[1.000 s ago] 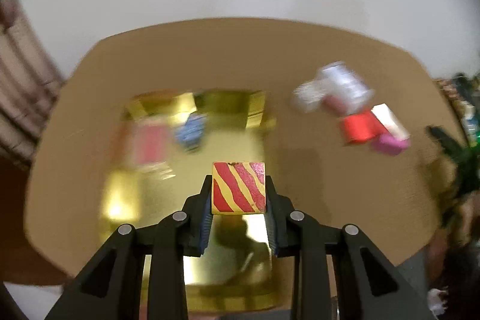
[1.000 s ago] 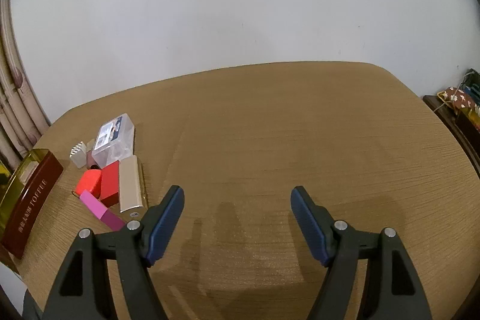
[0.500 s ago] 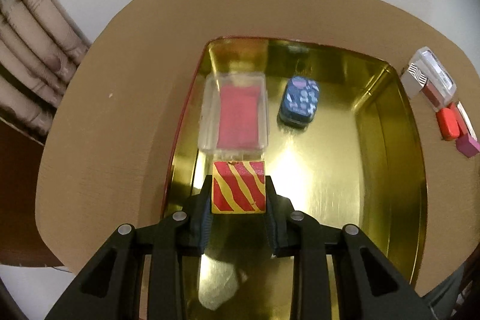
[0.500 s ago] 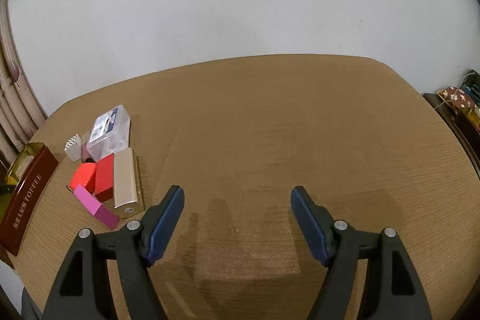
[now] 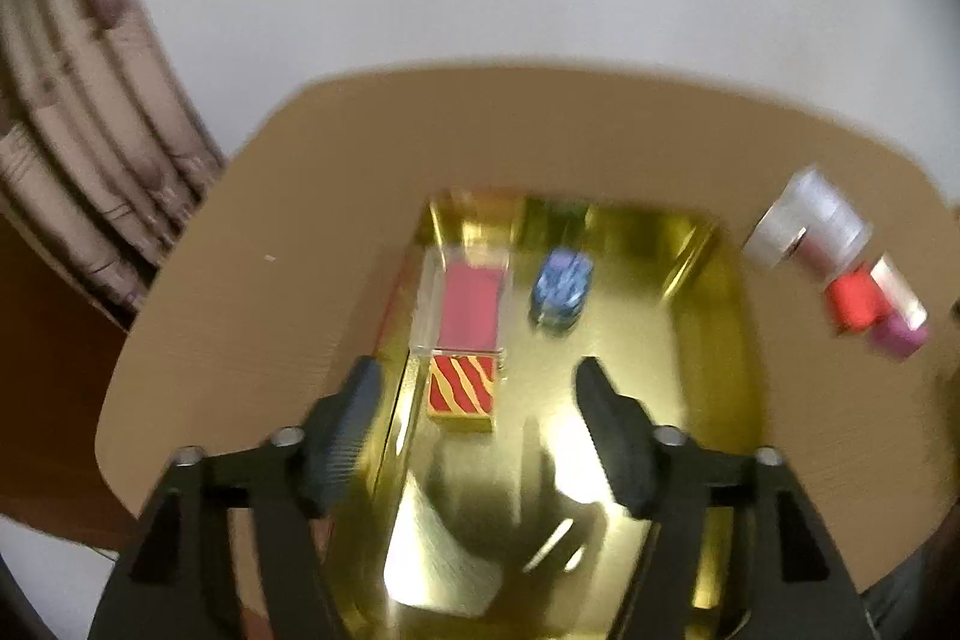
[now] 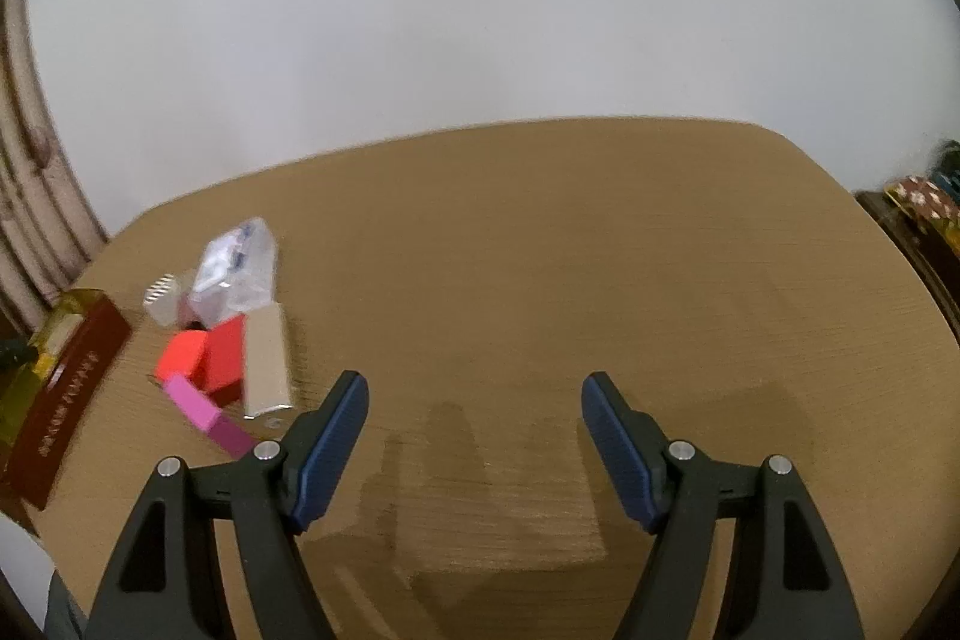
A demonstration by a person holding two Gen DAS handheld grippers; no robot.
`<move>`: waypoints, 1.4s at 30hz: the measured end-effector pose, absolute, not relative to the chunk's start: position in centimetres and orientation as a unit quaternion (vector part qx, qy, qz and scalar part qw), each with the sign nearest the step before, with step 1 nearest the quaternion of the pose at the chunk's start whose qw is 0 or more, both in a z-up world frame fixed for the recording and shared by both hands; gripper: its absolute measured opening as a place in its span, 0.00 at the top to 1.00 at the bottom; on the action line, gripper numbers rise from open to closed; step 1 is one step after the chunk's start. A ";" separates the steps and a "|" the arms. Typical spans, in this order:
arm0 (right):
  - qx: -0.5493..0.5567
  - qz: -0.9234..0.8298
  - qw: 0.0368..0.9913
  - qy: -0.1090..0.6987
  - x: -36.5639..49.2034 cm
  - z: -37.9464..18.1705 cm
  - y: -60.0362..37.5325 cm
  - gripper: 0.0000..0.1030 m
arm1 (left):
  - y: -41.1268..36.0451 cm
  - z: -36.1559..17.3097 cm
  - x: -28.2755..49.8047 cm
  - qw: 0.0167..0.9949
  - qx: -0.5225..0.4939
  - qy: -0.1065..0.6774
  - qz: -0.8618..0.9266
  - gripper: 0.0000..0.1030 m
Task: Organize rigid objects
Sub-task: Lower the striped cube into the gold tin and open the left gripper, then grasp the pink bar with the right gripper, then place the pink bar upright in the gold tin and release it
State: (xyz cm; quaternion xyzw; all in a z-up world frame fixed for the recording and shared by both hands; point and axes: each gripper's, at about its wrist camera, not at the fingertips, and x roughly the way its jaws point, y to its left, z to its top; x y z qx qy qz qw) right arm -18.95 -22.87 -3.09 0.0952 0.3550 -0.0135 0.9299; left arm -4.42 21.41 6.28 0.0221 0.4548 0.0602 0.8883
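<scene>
My left gripper (image 5: pixel 474 400) tilts down over the shiny gold metal tin (image 5: pixel 729 340), its jaws just sprung apart, wide. The red-and-yellow striped block (image 5: pixel 461 387) lies free between them on the tin's near-left floor, one of three items inside. My right gripper (image 6: pixel 474 430) hangs wide and empty over the brown table (image 6: pixel 570 250).

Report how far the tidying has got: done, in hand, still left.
Done: the clear case, blue tin and striped box lie in the gold tray. In hand: nothing; the left gripper has just opened off the striped box, and the right gripper hangs open. Left: the pile of small boxes on the table.
</scene>
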 end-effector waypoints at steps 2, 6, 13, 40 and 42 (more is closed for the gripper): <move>0.085 0.021 0.931 0.355 -19.1 -3.0 -22.2 0.26 | 20.6 7.8 -7.2 0.904 0.008 0.423 0.060 0.24; 0.036 0.074 0.925 0.370 -19.4 -3.0 -19.7 0.26 | 19.1 8.8 -12.1 0.918 -0.014 0.393 0.050 0.20; -0.045 0.184 0.900 0.392 -19.7 -1.8 -13.6 0.27 | 18.1 5.7 -19.5 0.918 -0.078 0.386 0.051 0.17; -0.190 0.267 0.782 0.530 -13.7 -1.4 -6.6 0.86 | 17.6 1.2 -22.3 0.871 -0.148 0.468 0.026 0.15; -0.145 0.279 0.789 0.528 -14.0 0.4 -5.9 0.86 | 17.8 1.5 -22.3 0.870 -0.162 0.465 0.023 0.15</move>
